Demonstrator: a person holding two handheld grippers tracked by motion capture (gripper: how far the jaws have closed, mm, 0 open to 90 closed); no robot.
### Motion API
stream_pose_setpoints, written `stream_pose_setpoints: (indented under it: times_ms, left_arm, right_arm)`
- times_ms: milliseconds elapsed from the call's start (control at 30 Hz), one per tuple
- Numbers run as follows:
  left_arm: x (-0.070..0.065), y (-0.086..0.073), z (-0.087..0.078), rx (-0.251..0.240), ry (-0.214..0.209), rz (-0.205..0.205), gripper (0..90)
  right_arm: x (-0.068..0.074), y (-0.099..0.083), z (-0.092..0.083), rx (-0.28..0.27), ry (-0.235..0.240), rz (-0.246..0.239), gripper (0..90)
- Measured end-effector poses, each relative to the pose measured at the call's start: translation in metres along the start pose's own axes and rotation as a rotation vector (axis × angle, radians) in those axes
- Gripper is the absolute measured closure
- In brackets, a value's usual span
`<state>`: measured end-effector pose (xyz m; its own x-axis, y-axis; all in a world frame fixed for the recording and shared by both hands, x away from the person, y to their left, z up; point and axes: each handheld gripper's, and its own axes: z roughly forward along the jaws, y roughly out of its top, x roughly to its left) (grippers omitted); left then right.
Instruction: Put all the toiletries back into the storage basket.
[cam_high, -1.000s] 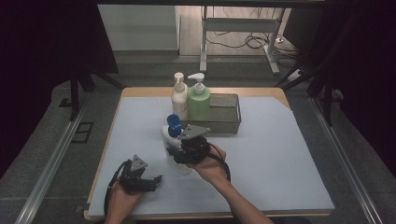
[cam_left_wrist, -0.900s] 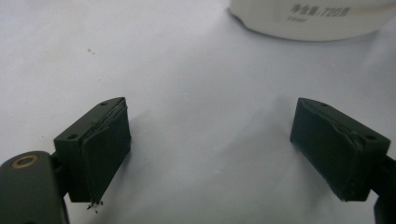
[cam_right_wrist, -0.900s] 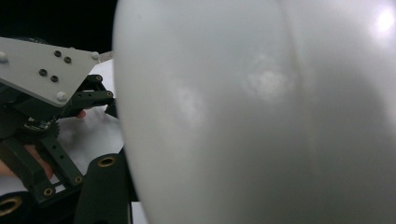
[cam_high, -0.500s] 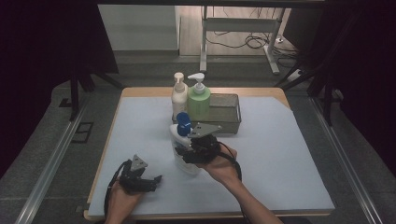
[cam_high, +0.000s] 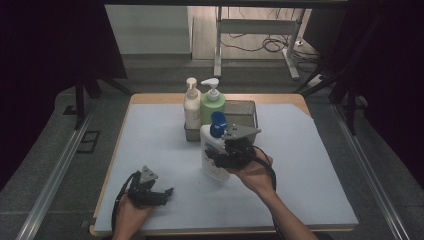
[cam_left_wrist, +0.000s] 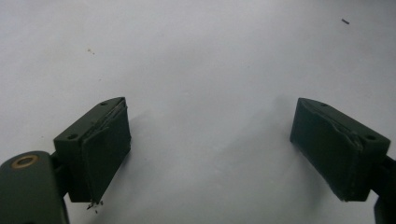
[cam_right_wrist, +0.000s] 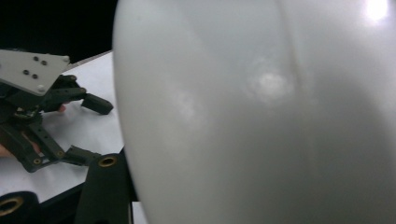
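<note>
Bottle (cam_high: 214, 150) sits clamped in your right gripper (cam_high: 227, 156), raised just before the bin (cam_high: 241, 108). Your left gripper (cam_high: 150, 192) rests spread wide and empty near the table (cam_high: 320, 170) edge, clear of the carry.

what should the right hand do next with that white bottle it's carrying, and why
Probably carry it a little farther on and lower it into the free right part of the grey bin. The right claw is shut on the white bottle with the blue cap just in front of the bin, whose left end already holds the cream pump bottle and green pump bottle.
</note>
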<state>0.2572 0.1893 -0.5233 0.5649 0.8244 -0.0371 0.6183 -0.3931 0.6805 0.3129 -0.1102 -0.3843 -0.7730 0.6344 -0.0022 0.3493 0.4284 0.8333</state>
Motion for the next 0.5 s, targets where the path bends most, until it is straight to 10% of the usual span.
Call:
stream_pose_setpoints:
  times_ms: [500]
  left_arm:
    - [0.0,0.0,0.0,-0.005,0.001,-0.005,12.2]
  right_arm:
    - [-0.036,0.003,-0.032,0.001,-0.075,0.039,40.6]
